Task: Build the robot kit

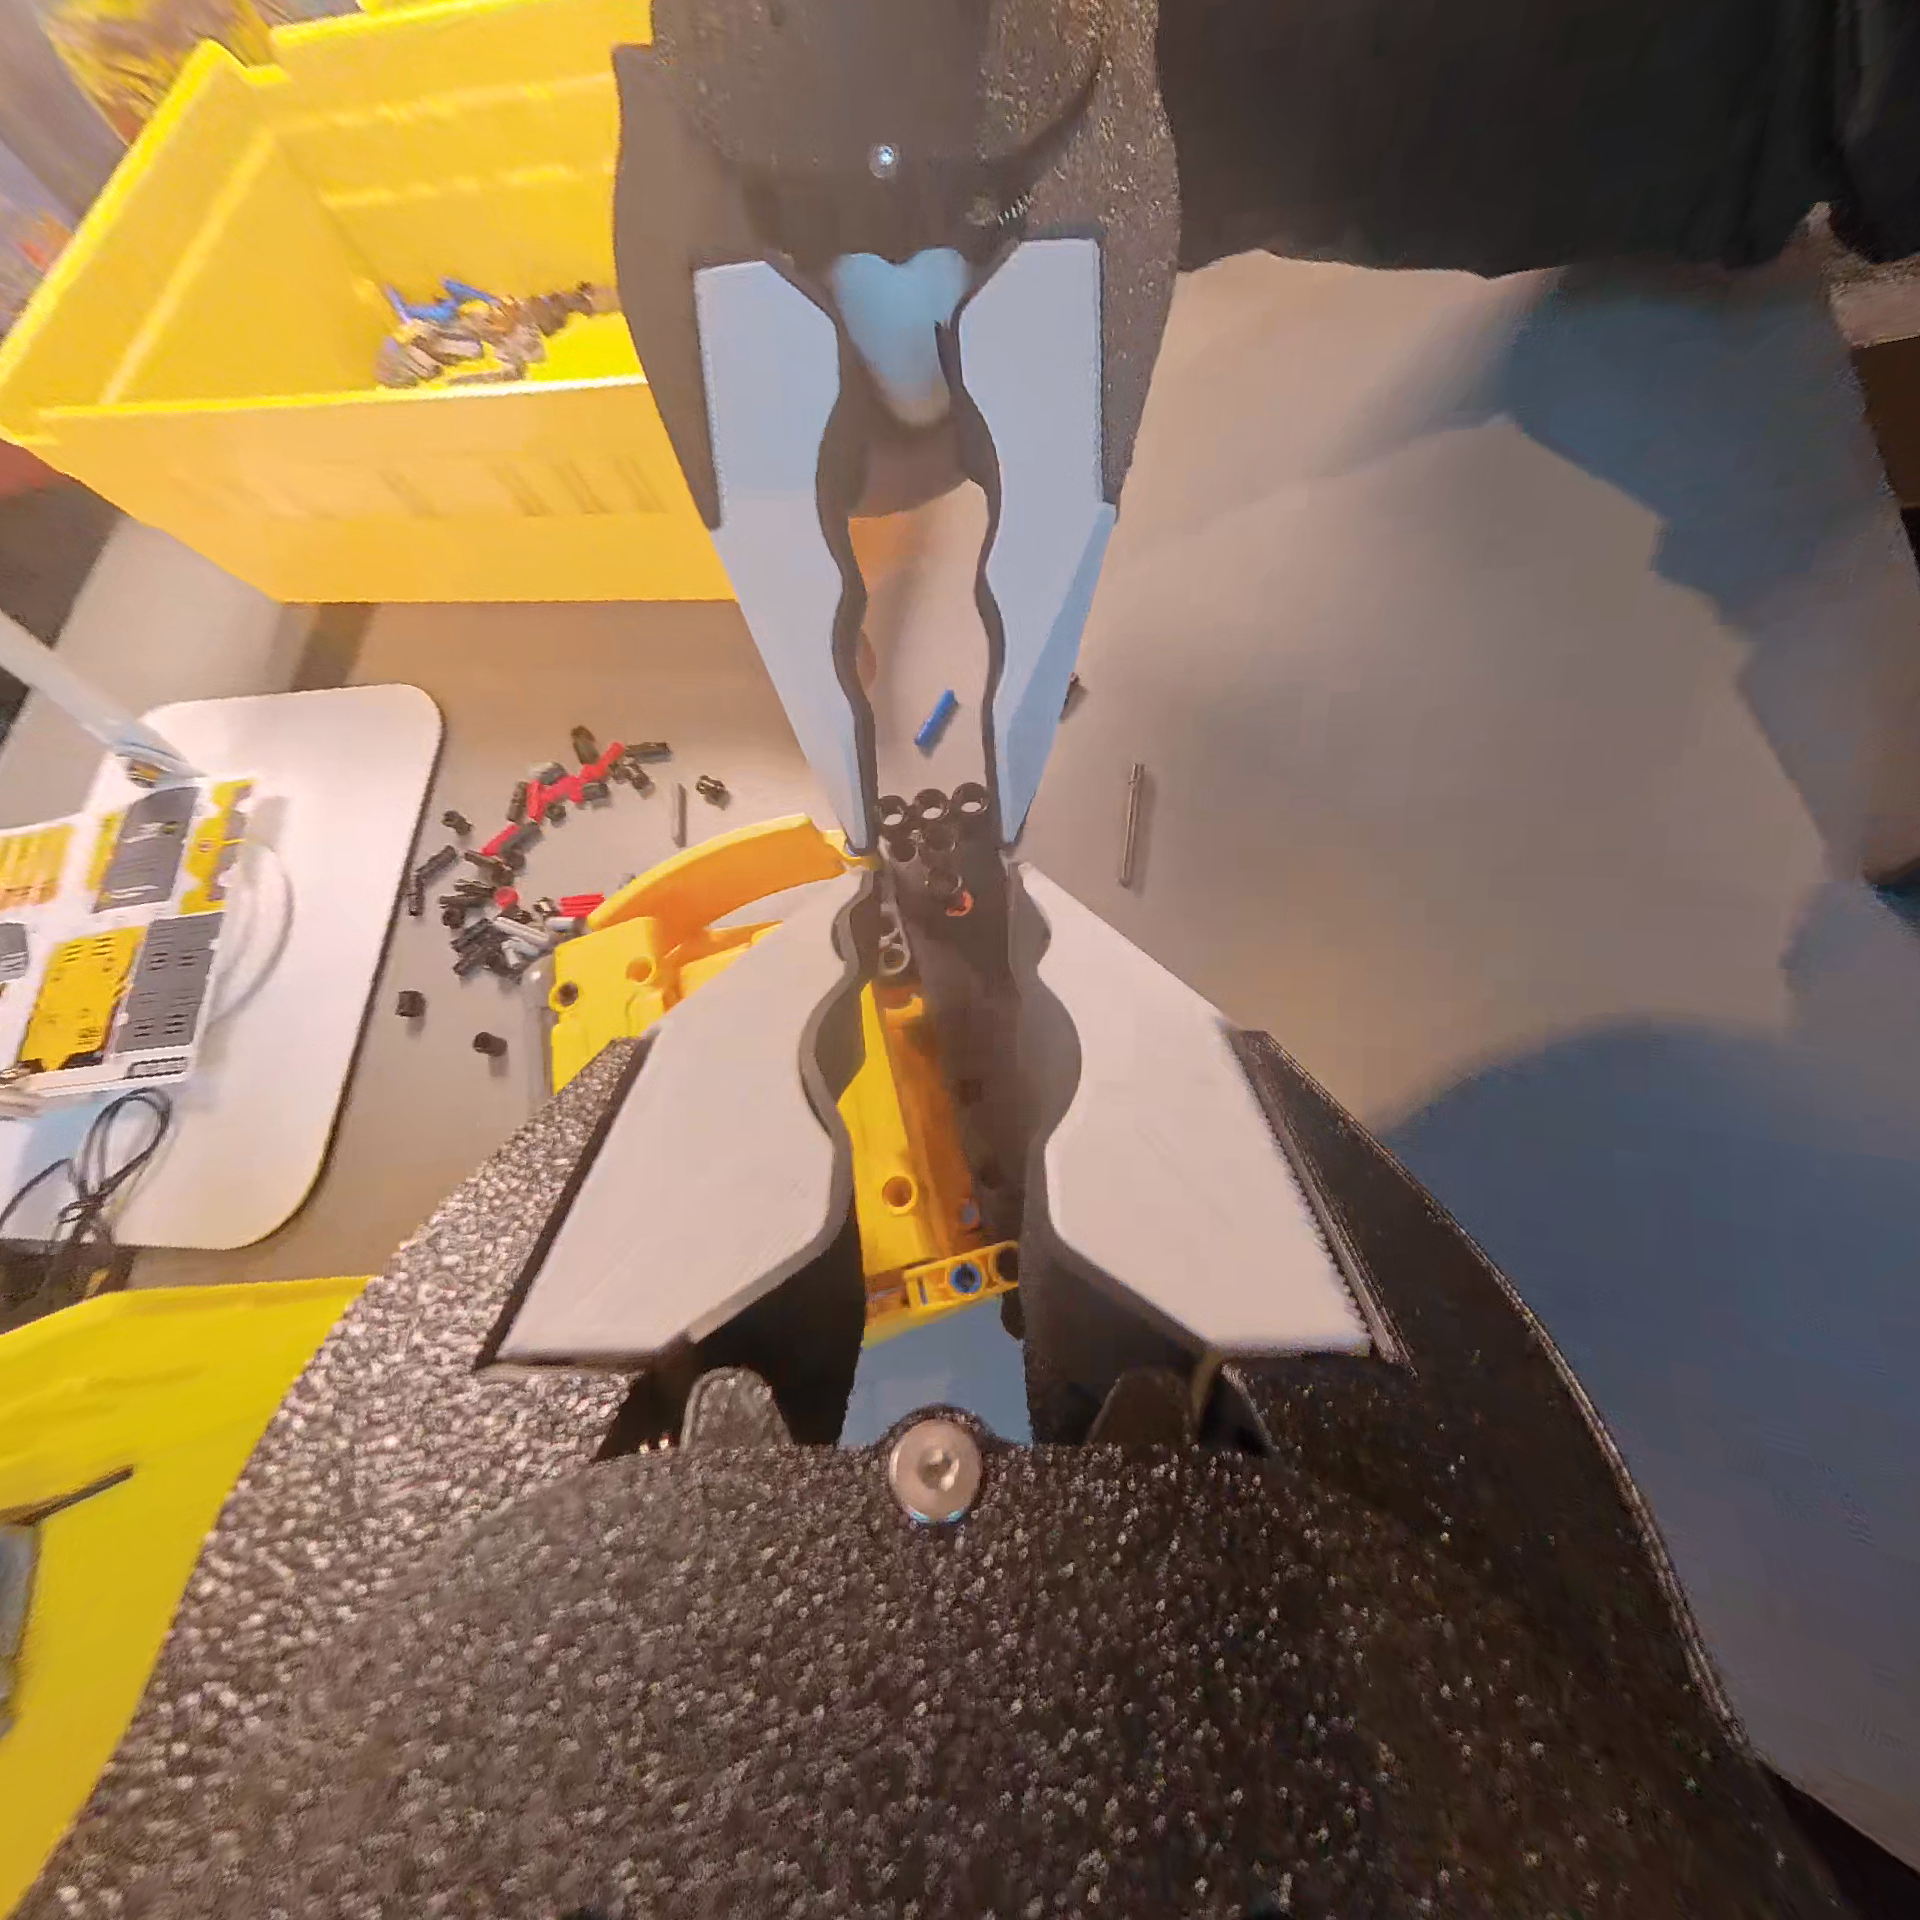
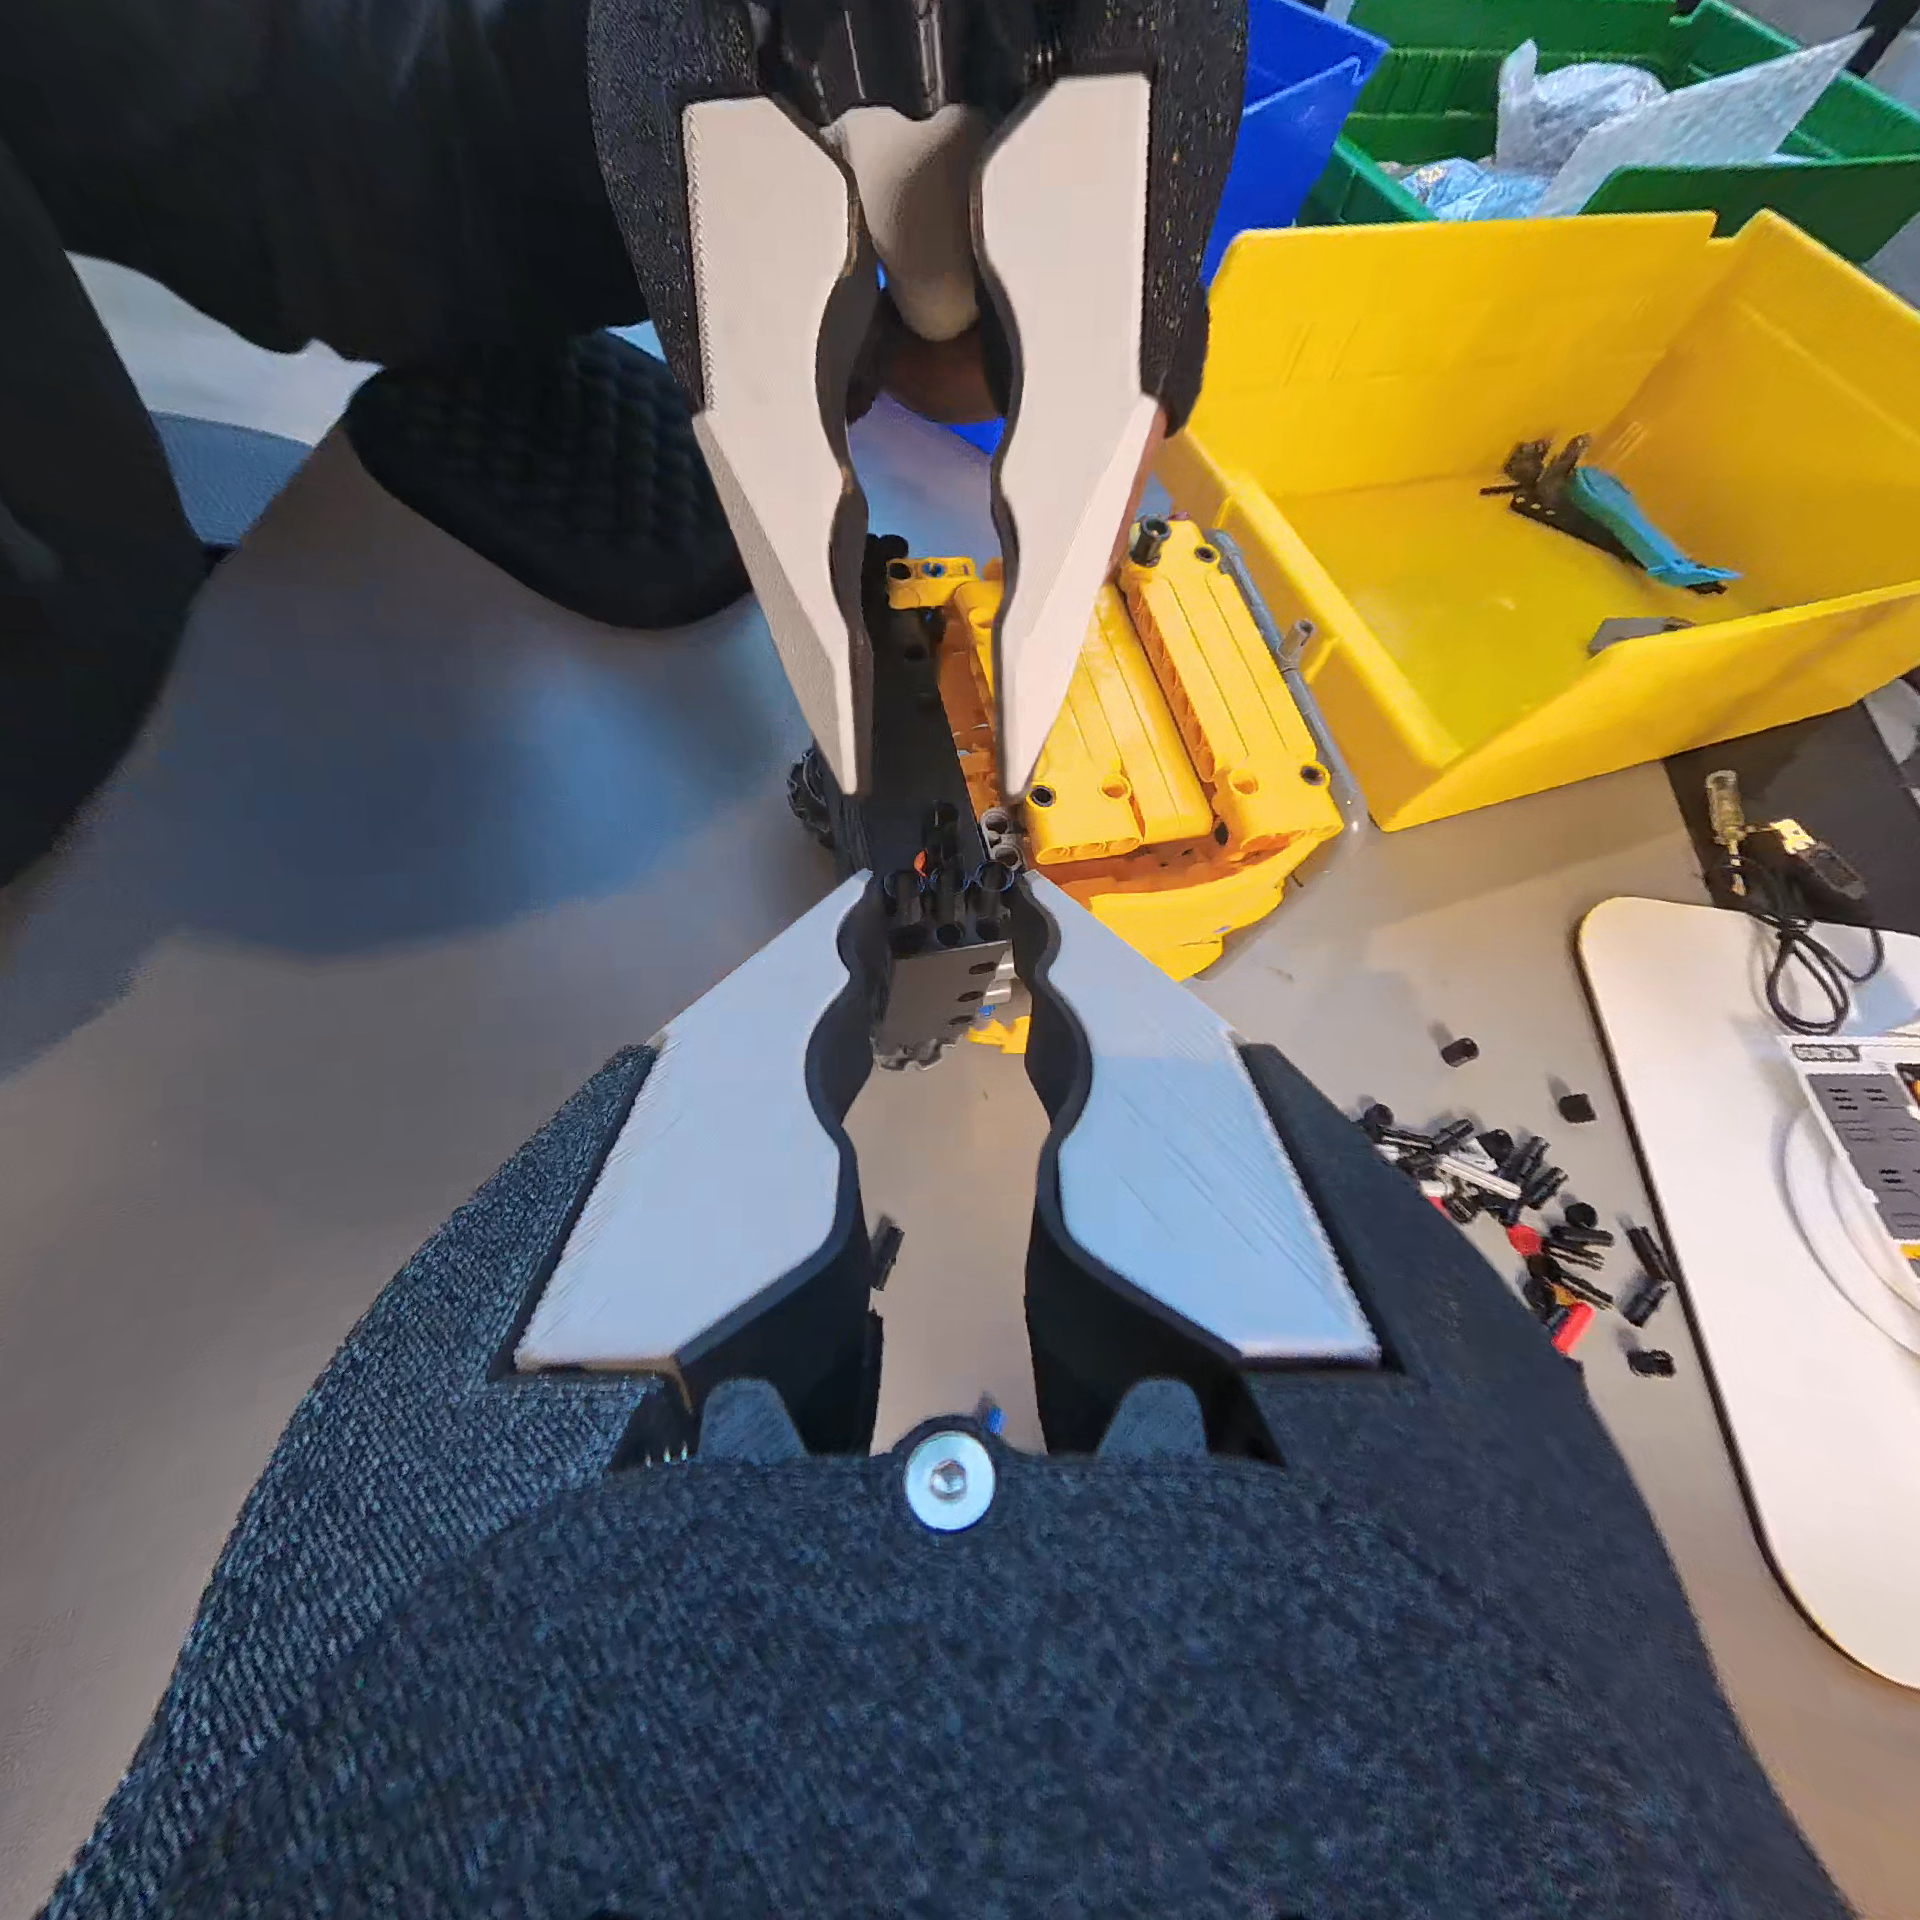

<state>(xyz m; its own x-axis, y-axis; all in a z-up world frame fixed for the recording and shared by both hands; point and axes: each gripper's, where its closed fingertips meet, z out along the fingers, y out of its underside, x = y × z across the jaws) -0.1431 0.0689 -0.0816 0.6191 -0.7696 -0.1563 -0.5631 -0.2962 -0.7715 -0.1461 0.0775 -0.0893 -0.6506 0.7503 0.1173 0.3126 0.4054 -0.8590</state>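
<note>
A yellow and black brick model [image 1: 894,1143] lies on the grey table. My left gripper [image 1: 935,868] is shut on its black beam, with the yellow body to the left of the fingers. In the right wrist view the model [image 2: 1164,727] sits behind the left gripper [image 2: 930,790], which comes in from the top. My right gripper [image 2: 943,888] faces it tip to tip and is shut on a black block with round pin holes [image 2: 940,945] at the model's end. This block [image 1: 930,821] also shows between the right gripper's tips [image 1: 930,831].
A yellow bin [image 1: 312,468] holds small parts at the far left. A pile of black and red pins [image 1: 520,862], a blue pin [image 1: 935,717] and a grey axle [image 1: 1132,821] lie loose. A white board [image 1: 343,935] carries a printed sheet. Another yellow bin [image 2: 1455,364] and a green bin [image 2: 1455,114] stand at the right. Less than 4 cm separates the two grippers' tips.
</note>
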